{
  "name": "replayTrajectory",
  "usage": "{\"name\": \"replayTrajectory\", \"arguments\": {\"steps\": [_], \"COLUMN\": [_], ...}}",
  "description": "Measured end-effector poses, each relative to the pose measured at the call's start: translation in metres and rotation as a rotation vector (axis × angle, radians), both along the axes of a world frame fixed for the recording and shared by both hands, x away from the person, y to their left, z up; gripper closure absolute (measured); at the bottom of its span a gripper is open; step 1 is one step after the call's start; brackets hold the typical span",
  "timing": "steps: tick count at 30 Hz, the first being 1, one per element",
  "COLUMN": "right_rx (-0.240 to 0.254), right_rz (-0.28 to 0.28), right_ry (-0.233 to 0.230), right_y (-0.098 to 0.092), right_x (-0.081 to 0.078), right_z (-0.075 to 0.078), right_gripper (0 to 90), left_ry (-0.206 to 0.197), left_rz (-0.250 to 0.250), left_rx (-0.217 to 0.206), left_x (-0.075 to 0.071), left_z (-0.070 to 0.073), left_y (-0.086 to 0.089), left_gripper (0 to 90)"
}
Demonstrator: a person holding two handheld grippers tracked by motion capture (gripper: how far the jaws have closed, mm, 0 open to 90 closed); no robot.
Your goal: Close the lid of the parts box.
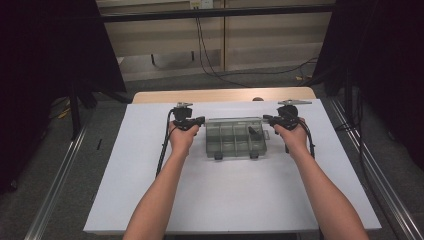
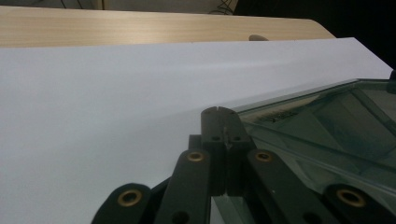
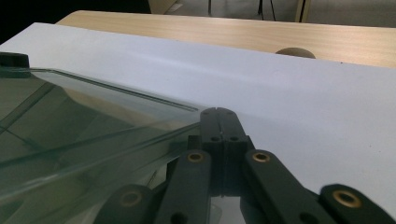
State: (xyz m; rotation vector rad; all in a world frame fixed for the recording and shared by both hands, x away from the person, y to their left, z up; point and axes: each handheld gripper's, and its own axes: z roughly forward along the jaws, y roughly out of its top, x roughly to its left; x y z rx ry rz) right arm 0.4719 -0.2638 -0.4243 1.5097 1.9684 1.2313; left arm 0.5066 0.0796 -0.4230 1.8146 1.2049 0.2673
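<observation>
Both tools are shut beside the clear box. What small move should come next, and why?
Probably lower one tool toward a front latch. The clear compartment box lies closed on the white sheet, with the left tool and right tool shut at its two ends, holding nothing.

A clear compartment box [image 1: 235,137] is seen at the middle of the frame, lying on a white sheet [image 1: 150,200] that covers the counter [image 1: 150,96]. A small dark item [image 1: 253,131] is held in a compartment toward the box's right side, and two dark latches are seen on its lower edge. The left tool [image 1: 199,120] is placed just left of the box's upper left corner, its jaws closed together. The right tool [image 1: 266,120] is placed at the box's upper right corner, jaws likewise closed. Both forearms enter from the bottom edge. Black cables [image 1: 210,55] are seen on the floor at upper centre.
</observation>
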Motion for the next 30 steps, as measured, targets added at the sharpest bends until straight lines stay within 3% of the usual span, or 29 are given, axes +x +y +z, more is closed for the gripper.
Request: {"name": "replayTrajectory", "arguments": {"steps": [30], "right_rx": [0.012], "right_rz": [0.007], "right_ry": [-0.009], "right_y": [-0.0012], "right_x": [-0.0093], "right_z": [-0.0041], "right_gripper": [90.0], "left_ry": [0.0], "left_rz": [-0.011], "left_rx": [-0.005], "left_x": [-0.0056], "left_z": [-0.0051], "left_y": [0.0012], "left_gripper": [90.0]}}
